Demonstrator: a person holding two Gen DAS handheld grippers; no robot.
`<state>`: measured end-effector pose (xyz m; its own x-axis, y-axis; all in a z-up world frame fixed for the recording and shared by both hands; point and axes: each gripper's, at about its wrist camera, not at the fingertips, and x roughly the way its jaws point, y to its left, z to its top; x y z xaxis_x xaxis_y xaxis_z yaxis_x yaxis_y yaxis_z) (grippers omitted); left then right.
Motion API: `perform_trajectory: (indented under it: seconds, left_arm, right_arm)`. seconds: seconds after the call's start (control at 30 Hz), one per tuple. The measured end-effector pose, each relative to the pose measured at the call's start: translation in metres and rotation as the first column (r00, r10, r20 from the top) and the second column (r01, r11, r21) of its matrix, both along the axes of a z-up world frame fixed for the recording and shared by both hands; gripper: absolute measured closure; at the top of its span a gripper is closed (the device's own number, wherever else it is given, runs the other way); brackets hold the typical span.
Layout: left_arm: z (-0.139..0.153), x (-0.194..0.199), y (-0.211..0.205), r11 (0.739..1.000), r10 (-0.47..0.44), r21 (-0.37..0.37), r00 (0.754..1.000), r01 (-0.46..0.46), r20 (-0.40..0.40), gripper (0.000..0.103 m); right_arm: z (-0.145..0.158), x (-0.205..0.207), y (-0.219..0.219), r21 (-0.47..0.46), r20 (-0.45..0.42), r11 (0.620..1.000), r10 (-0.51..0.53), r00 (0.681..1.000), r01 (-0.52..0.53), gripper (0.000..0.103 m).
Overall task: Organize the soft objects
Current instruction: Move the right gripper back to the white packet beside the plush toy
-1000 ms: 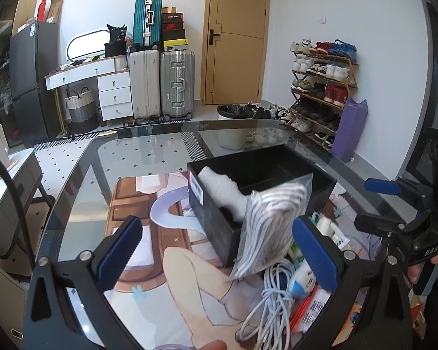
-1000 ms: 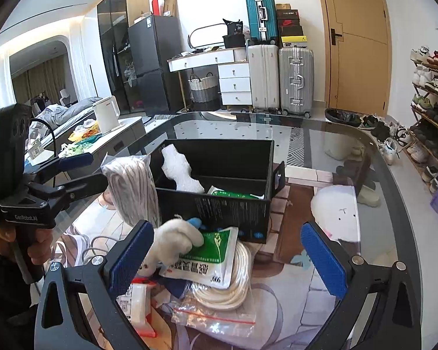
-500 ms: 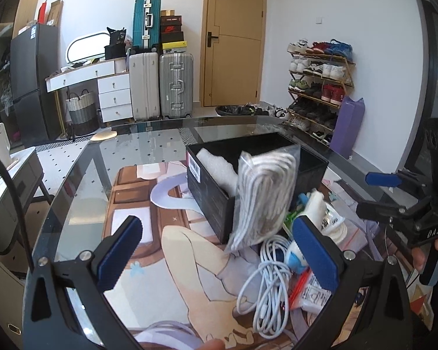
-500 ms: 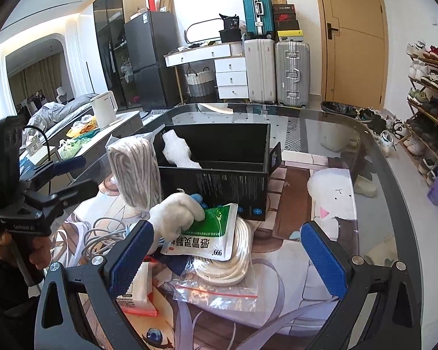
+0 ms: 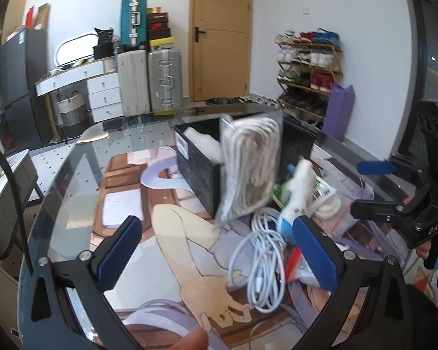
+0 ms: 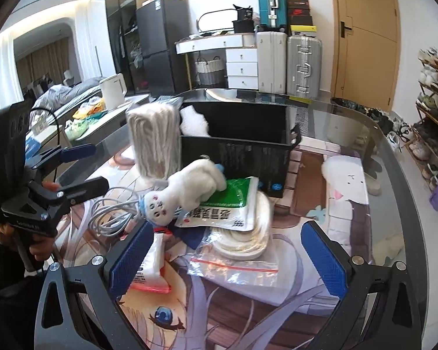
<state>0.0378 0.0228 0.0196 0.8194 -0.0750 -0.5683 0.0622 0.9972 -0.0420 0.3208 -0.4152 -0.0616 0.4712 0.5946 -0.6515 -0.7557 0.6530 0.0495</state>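
Left gripper (image 5: 219,250) gaping wide, gripping nothing, right gripper (image 6: 227,250) likewise spread, hovering over plush toy (image 6: 184,192) beside black bin (image 6: 236,145)

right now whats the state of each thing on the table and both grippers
black box: open, white cloth inside
rope bag: upright, leaning on box
plush: lying on green packet
cable: coiled, loose
zip bag: flat
left gripper: open, empty
right gripper: open, empty
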Motion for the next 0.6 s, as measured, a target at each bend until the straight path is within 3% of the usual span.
perform_trajectory:
  seconds: [0.2, 0.6]
  left_arm:
    - [-0.004, -0.001, -0.005, 0.999, -0.026, 0.035, 1.0, 0.027, -0.014, 0.0]
    - [-0.007, -0.003, -0.005, 0.999, -0.045, 0.023, 0.999, 0.046, -0.021, 0.0]
  right_arm:
    - [-0.008, -0.007, 0.011, -0.033, -0.009, 0.999, 0.037, 0.999, -0.037, 0.001]
    - [-0.016, -0.022, 0.028, -0.06, -0.024, 0.993, 0.104, 0.994, -0.106, 0.001]
